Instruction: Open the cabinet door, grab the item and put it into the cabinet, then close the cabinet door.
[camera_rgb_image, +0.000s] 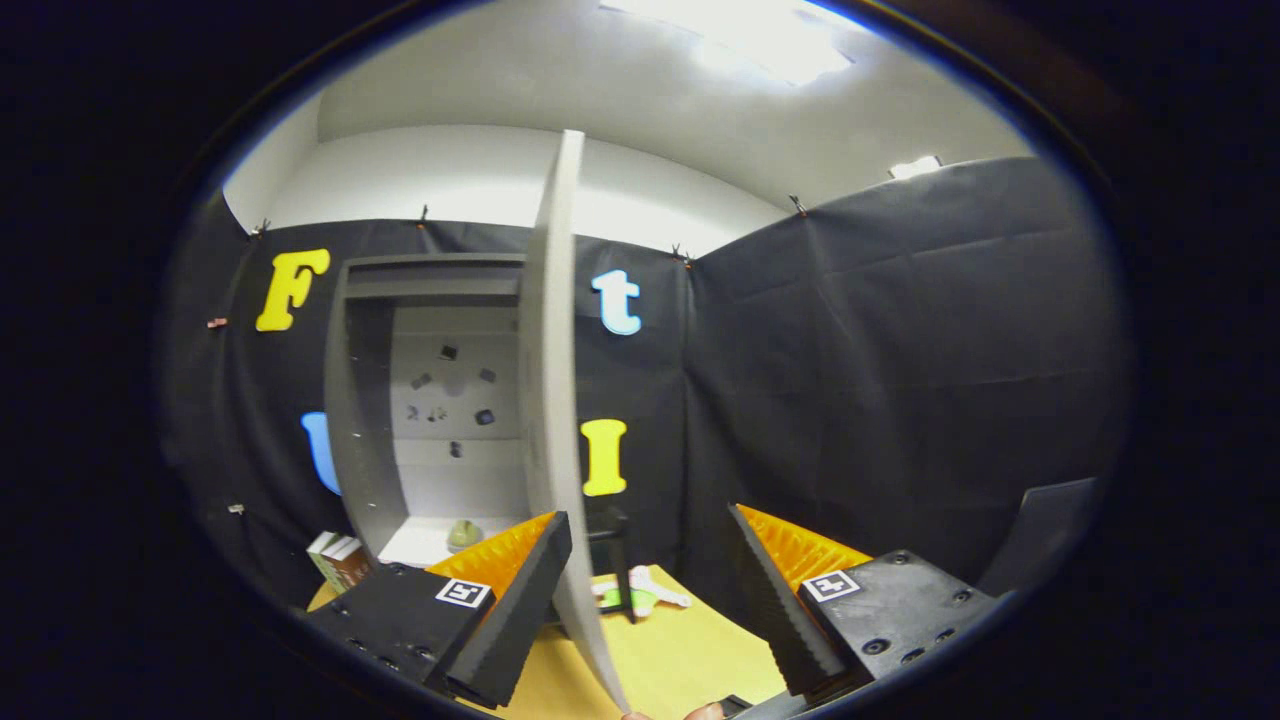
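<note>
The cabinet (430, 400) stands open, its flat grey door (550, 400) swung edge-on toward the gripper (650, 590), whose fingers are spread, the door's thin edge just inside the left finger; contact is unclear. A small rounded greenish item (464, 535) already sits on the cabinet's floor, so closing probably comes next. Books (338, 560) stand left of the cabinet.

Ridged fingers (775, 600), square-marker tags, screwed mounting blocks.

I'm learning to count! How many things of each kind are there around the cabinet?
Cabinet: 1, door open, edge between the open fingers
Round thing inside the cabinet: 1
Books: 2, maybe more
Toy on the table: 1
Total: 5
</note>
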